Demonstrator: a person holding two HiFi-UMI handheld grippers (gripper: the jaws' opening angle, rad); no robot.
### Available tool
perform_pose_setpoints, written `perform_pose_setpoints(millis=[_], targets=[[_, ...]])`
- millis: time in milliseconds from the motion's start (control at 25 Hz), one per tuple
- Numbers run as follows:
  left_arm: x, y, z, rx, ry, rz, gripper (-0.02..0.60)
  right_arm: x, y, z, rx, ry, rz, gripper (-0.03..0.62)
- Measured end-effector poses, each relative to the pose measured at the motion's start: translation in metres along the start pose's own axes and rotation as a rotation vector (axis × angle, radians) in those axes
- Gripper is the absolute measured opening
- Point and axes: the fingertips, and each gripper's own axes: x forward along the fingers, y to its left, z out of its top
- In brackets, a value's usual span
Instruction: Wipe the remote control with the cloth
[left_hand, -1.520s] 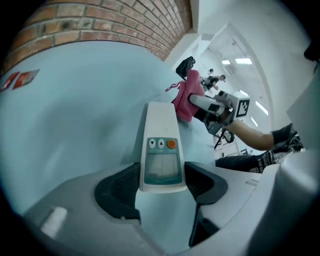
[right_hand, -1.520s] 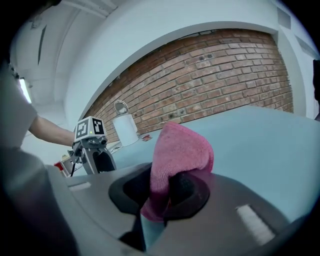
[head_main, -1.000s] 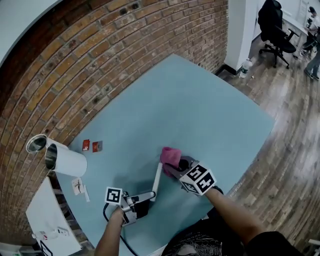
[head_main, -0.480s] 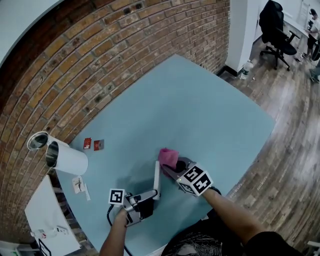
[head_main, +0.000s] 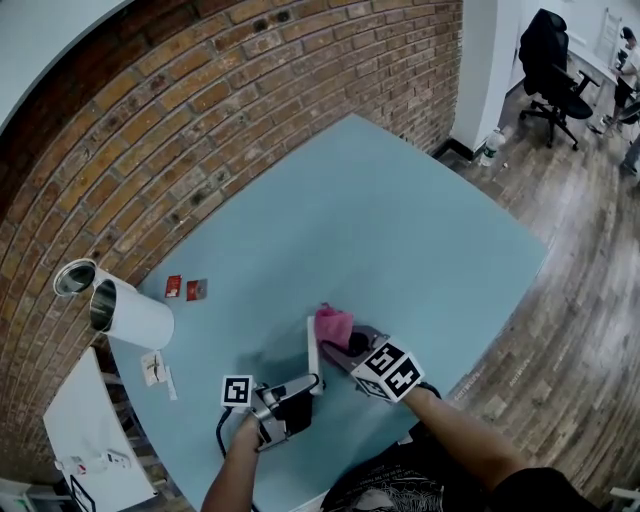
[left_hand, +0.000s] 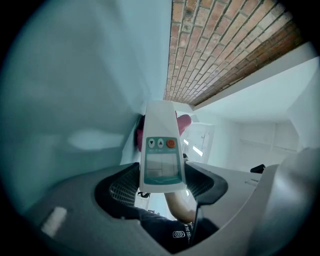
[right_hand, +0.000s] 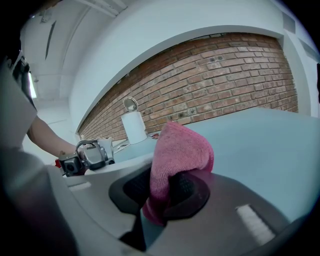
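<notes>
White cylinder (head_main: 135, 318) and small red items (head_main: 196, 290) on blue table (head_main: 400, 210) beside brick wall (head_main: 200, 130)

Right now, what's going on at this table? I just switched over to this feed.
A person is working over a light blue table with a gripper in each hand. The left gripper is shut on the near end of a white remote control, holding it up off the table. The right gripper is shut on a pink cloth, which is at the remote's far end, beside or just behind it. Actual contact is hard to confirm.
</notes>
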Motion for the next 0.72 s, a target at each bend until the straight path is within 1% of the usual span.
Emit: perform_pose_setpoints(millis=[280, 560, 720], targets=[[0.004, 0.0, 0.007, 0.017, -0.037, -0.011, 0.287, -0.007, 0.01, -0.003, -0.004, 0.005, 0.01, 0.064], [0.007, -0.001, 0.016, 0.041, -0.092, -0.022, 0.287, -0.014, 0.022, -0.004, 0.01, -0.006, 0.021, 0.064], [0.008, -0.002, 0.021, 0.042, -0.123, -0.024, 0.287, -0.018, 0.028, -0.004, 0.01, -0.013, 0.026, 0.064]])
